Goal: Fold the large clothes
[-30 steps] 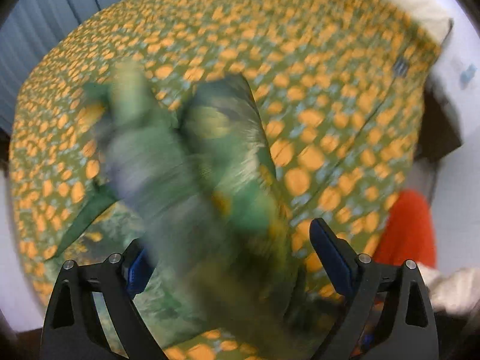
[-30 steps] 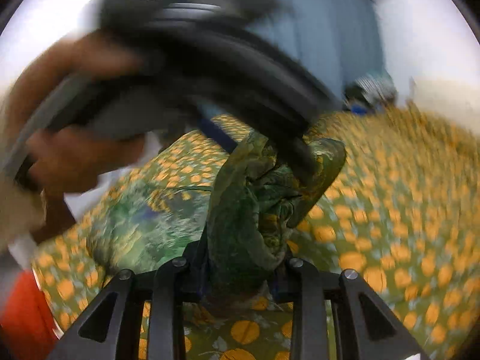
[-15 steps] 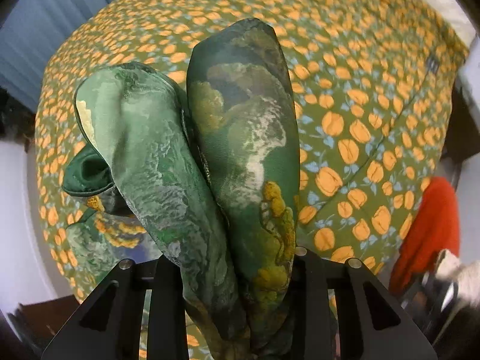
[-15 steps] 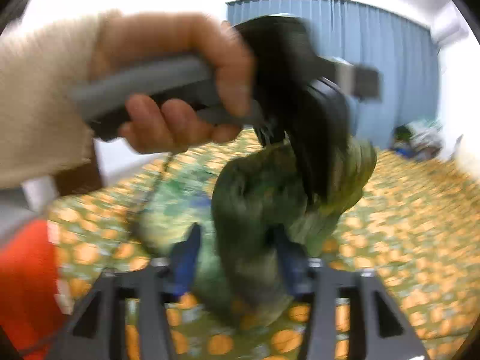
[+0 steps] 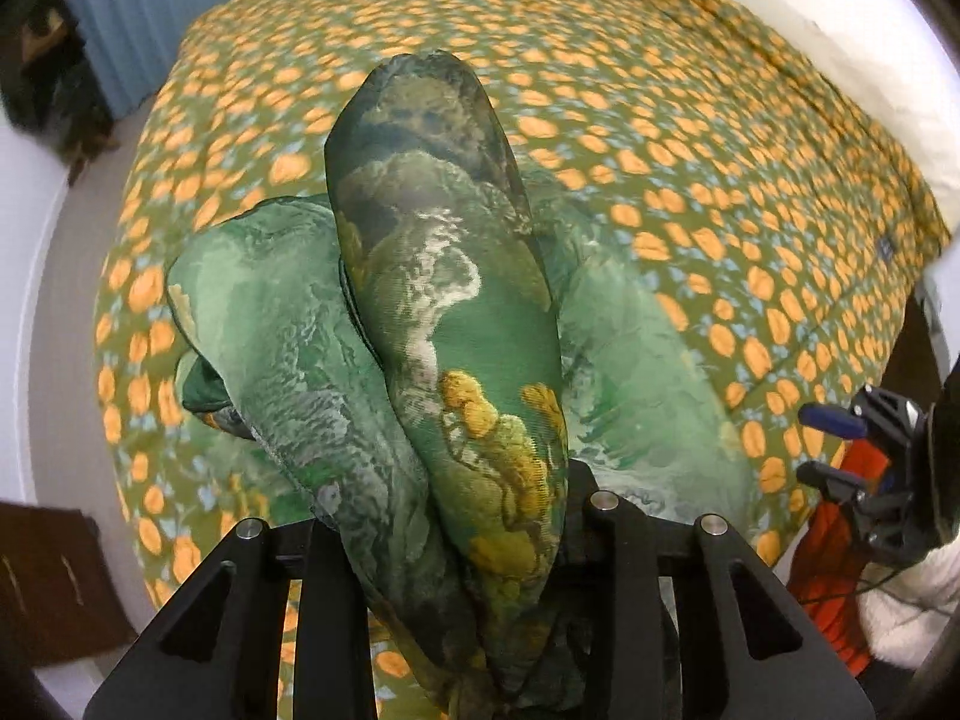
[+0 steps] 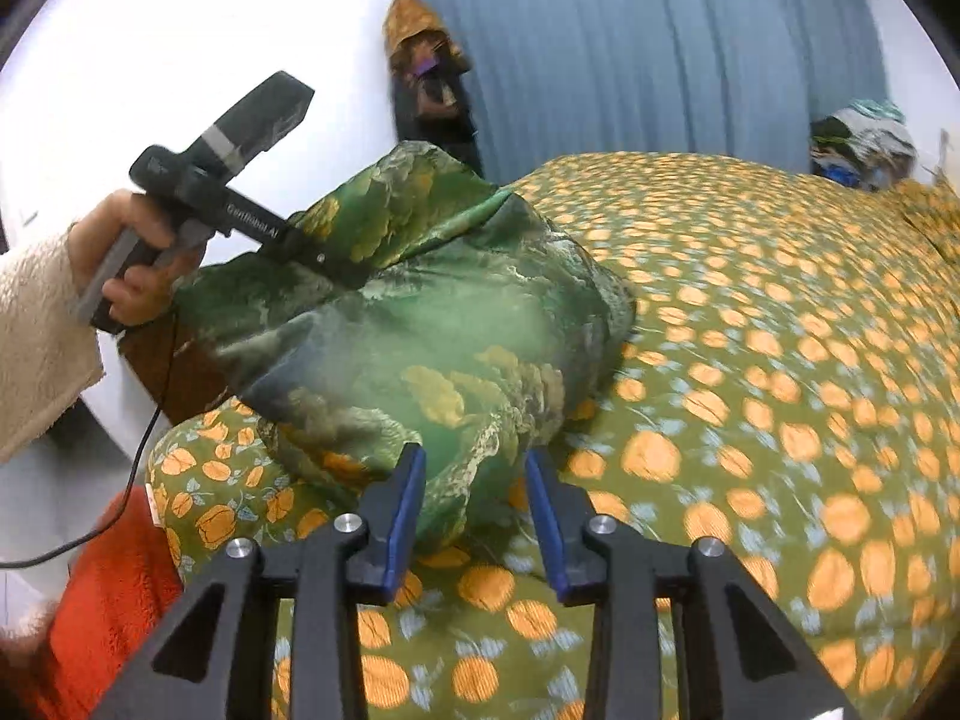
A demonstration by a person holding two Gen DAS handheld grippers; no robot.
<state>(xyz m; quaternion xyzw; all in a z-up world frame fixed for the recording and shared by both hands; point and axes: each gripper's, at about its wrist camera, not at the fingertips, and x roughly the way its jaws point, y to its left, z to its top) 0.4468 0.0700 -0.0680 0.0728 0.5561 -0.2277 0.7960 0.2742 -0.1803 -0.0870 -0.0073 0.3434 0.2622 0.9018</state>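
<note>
Up close in the left wrist view, the left gripper (image 5: 444,540) is clamped on a green landscape-print garment (image 5: 444,312), whose bunched fabric rises between its 2 black fingers (image 5: 330,612) in 2 rounded lobes and hides the fingertips. More of the same garment spreads below and to the right, resting on the olive bedspread with orange flowers (image 5: 690,138) that covers the bed. At the right edge of this view the right gripper (image 5: 864,468) shows partly, beside an orange-red fleece cloth (image 5: 834,552).

From the right wrist view, the right gripper (image 6: 474,510) has its jaws parted, the 2 blue-padded fingers (image 6: 405,510) standing on either side of a hanging fold of the garment (image 6: 420,336) without pressing it; whether the pads touch the cloth cannot be told. The garment is lifted in a puffed mass above the bedspread (image 6: 780,372), held at its upper left by the left gripper (image 6: 336,267), which a hand (image 6: 144,264) in a cream fuzzy sleeve (image 6: 36,348) grips by the handle. A thin black cable (image 6: 138,462) hangs from that tool. Blue-grey curtains (image 6: 660,48) hang behind the bed, and the orange-red fleece cloth (image 6: 102,600) lies at the lower left.
</note>
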